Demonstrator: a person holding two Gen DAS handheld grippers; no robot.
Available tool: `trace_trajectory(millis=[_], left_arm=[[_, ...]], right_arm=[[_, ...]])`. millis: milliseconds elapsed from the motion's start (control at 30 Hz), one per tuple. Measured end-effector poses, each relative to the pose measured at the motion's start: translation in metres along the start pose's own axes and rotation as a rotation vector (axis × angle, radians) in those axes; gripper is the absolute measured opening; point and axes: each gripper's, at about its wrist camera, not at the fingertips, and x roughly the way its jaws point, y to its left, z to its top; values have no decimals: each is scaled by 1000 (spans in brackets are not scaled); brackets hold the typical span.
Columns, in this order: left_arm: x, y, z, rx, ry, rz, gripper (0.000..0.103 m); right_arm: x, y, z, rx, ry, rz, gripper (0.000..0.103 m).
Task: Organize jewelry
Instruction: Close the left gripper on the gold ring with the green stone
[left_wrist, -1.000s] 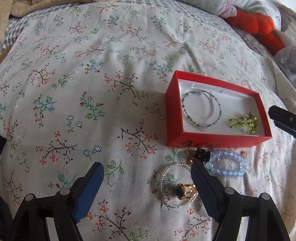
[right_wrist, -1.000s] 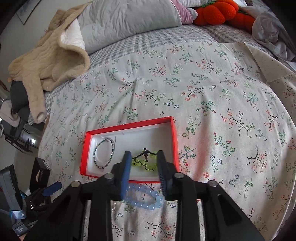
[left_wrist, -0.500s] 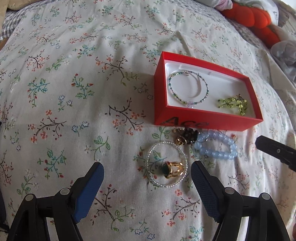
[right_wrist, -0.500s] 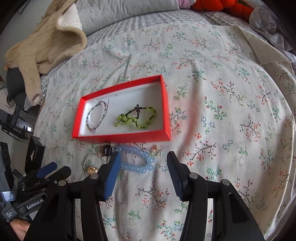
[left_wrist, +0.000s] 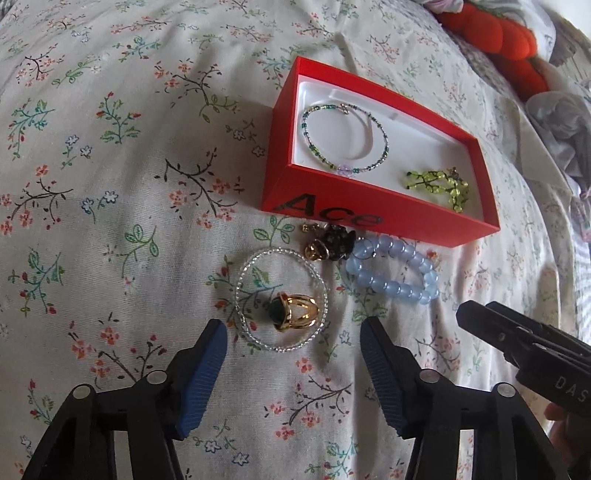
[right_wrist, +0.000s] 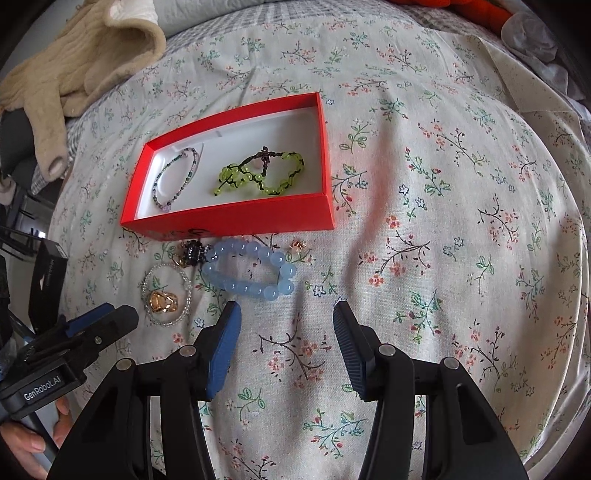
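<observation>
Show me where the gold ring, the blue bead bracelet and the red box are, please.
gold ring (left_wrist: 295, 311): left wrist view, on its gold band beside the dark stone.
blue bead bracelet (right_wrist: 236, 286): right wrist view, on a bead of its near side.
red box (right_wrist: 236, 218): right wrist view, on its near outer wall.

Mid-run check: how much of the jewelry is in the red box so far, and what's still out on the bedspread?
Done: the thin green-beaded bracelet and the lime-green bead bracelet lie inside the red cardboard box.

In hand: nothing. The left gripper and right gripper are both open and empty.

Left: the pale blue bead bracelet, clear seed-bead bracelet, gold ring with a dark stone, a dark beaded piece and a small gold piece on the floral bedspread.
</observation>
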Motion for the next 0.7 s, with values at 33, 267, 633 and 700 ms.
trace_trajectory(millis=[33, 267, 633, 700], left_arm=[[3, -2, 0, -1, 3, 7, 56], [22, -18, 0, 30, 15, 55, 43], [41, -21, 2, 24, 13, 127, 31], [42, -23, 3, 24, 9, 130, 31]], right_arm=[[1, 0, 0, 0, 2, -1, 55], [5, -1, 3, 3, 10, -4, 55], [6, -9, 4, 13, 12, -11, 55], [6, -9, 4, 16, 13, -10, 55]])
